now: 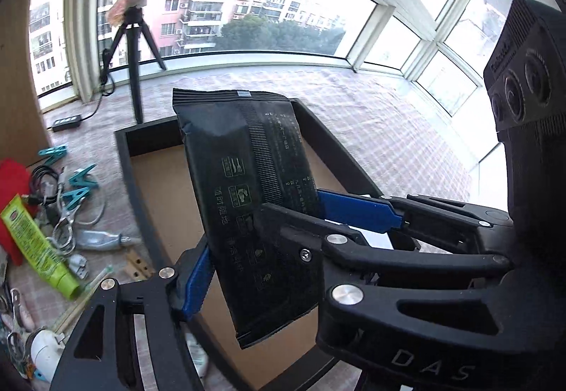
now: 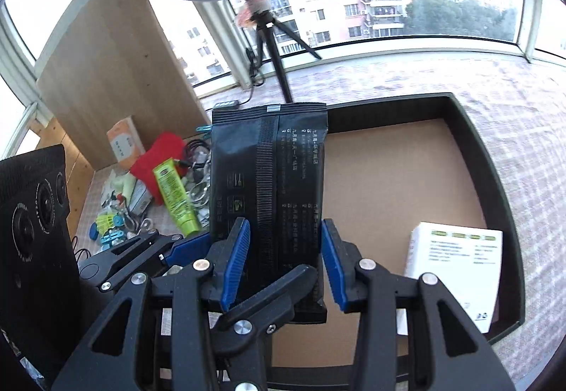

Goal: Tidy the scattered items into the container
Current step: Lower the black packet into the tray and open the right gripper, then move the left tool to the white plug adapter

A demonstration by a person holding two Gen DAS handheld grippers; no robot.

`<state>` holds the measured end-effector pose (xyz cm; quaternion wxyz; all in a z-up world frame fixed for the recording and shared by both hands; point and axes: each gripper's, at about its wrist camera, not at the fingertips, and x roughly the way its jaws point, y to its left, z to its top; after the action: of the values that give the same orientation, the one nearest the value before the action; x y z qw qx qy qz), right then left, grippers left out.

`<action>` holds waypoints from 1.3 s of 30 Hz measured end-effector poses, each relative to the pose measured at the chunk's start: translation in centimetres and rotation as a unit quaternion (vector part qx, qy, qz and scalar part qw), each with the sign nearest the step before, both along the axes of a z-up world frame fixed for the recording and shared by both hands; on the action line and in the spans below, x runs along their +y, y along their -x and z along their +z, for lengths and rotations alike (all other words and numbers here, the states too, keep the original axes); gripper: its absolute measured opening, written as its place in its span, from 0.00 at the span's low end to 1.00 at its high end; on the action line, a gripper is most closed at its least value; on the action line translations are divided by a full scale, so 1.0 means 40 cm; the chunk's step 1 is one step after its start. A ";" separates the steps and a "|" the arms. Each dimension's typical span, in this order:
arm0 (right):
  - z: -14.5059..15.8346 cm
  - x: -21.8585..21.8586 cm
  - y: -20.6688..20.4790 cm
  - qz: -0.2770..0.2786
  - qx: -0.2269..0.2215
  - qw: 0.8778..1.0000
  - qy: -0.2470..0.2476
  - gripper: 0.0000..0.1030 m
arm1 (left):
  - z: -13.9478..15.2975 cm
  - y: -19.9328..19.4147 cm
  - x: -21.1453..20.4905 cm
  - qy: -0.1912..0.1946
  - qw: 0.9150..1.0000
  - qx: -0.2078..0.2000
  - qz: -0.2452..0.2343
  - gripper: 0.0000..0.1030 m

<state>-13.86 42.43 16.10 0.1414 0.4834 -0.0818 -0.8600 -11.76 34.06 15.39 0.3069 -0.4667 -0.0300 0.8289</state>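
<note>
A black wipes pack (image 1: 247, 178) (image 2: 269, 178) hangs upright over the left part of the black-rimmed tray (image 1: 131, 171) (image 2: 488, 161), which has a brown cardboard floor. My left gripper (image 1: 244, 239) is shut on the pack's lower half, one blue pad on its left edge and the other finger across its face. My right gripper (image 2: 283, 231) is shut on the same pack across its width, a blue pad on each side. In the left wrist view the right gripper's blue pad (image 1: 353, 210) touches the pack's right edge.
A white box (image 2: 456, 267) lies in the tray's near right corner. Left of the tray is a heap: a green tube (image 2: 175, 193), a red cloth (image 2: 159, 150), teal clips (image 1: 79, 185) and cables. A tripod (image 1: 136, 72) stands behind, a wooden panel (image 2: 106, 72) at the left.
</note>
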 end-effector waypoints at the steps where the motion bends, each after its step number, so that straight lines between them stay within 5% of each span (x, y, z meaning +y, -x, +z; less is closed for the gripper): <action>1: 0.002 0.026 -0.002 -0.011 0.002 1.000 -0.004 0.41 | -0.002 0.002 0.030 0.012 1.000 -0.003 -0.008 0.69; 5: 0.004 0.123 -0.008 -0.082 0.014 0.996 -0.035 0.57 | -0.012 -0.001 0.093 0.040 0.999 -0.003 -0.029 0.75; 11: -0.013 0.166 -0.010 -0.095 0.005 0.995 -0.024 0.57 | -0.027 -0.005 0.069 0.042 0.999 -0.006 -0.027 0.75; 19: -0.014 0.041 -0.028 -0.027 0.018 0.999 -0.034 0.57 | -0.027 -0.014 -0.035 0.047 0.999 -0.005 -0.003 0.75; 26: -0.022 -0.124 -0.048 0.080 0.035 0.994 -0.064 0.59 | -0.051 -0.062 -0.259 0.071 0.995 0.009 0.065 0.75; 35: -0.107 -0.340 -0.097 0.262 0.037 0.954 -0.140 0.59 | -0.125 -0.159 -0.563 0.128 0.983 0.003 0.131 0.75; 39: -0.167 -0.431 -0.122 0.355 0.035 0.914 -0.194 0.59 | -0.163 -0.169 -0.618 0.149 0.982 -0.015 0.113 0.75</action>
<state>-8.99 25.18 9.40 0.3431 0.4677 0.2689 -0.7689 -4.98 9.32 8.86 0.1376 -0.5129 0.0363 0.8466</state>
